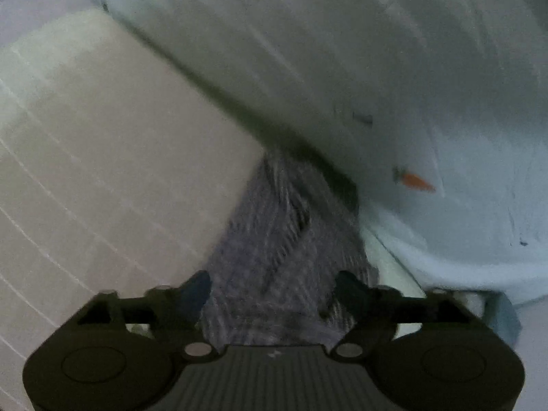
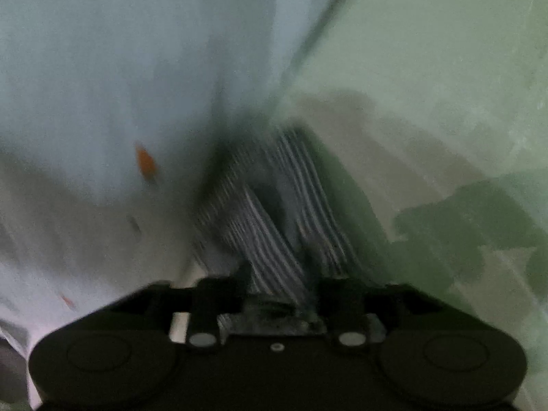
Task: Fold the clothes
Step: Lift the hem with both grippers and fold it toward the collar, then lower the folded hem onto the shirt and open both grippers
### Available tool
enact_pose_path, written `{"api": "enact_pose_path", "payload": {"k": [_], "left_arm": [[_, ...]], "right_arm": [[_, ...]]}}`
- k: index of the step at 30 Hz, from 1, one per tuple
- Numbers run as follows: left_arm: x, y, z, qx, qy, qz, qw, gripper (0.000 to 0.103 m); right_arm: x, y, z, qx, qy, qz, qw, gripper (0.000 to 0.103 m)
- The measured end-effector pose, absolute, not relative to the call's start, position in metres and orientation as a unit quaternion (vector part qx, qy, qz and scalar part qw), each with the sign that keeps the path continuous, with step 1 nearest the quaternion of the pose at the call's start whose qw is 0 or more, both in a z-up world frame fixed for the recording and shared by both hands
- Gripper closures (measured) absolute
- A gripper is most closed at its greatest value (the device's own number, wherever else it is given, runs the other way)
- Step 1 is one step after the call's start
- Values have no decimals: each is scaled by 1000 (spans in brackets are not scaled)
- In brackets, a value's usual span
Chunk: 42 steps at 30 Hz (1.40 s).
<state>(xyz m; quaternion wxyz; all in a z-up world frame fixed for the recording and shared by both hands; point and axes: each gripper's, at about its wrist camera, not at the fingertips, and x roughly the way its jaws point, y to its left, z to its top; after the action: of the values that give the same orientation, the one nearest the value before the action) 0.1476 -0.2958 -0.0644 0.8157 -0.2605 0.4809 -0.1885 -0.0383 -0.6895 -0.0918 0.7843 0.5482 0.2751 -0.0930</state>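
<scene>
A grey striped garment (image 1: 274, 239) hangs from my left gripper (image 1: 274, 284) and runs forward between its fingers. The jaws stand apart with the cloth bunched between them. In the right wrist view the same striped garment (image 2: 274, 219) runs out from my right gripper (image 2: 277, 287), whose fingers close on the cloth. Both views are blurred by motion. The garment stretches toward a pale blue sheet with small carrot prints (image 1: 411, 102), also at the left of the right wrist view (image 2: 102, 85).
A pale tiled floor (image 1: 102, 154) lies left of the bed edge in the left wrist view. A greenish floor (image 2: 445, 85) with dark shadows fills the right of the right wrist view.
</scene>
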Motion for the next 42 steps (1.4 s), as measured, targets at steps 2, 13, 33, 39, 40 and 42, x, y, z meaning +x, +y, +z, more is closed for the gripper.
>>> {"api": "enact_pose_path", "payload": {"k": [2, 13, 33, 39, 40, 42], "left_arm": [[140, -292, -66, -227, 477, -183, 829, 18], [85, -286, -121, -97, 558, -126, 815, 17], [65, -277, -121, -46, 558, -104, 822, 15], [39, -269, -112, -23, 539, -119, 834, 6], [35, -266, -111, -21, 539, -121, 834, 5], [29, -262, -111, -11, 539, -124, 833, 5]], "right_arm": [[-46, -688, -87, 516, 279, -108, 803, 54], [-86, -632, -107, 311, 413, -151, 843, 52], [-83, -563, -82, 137, 416, -146, 887, 42], [-113, -532, -76, 121, 406, -118, 898, 7], [-113, -526, -79, 115, 413, -114, 896, 7], [-114, -514, -84, 103, 429, -109, 891, 7]]}}
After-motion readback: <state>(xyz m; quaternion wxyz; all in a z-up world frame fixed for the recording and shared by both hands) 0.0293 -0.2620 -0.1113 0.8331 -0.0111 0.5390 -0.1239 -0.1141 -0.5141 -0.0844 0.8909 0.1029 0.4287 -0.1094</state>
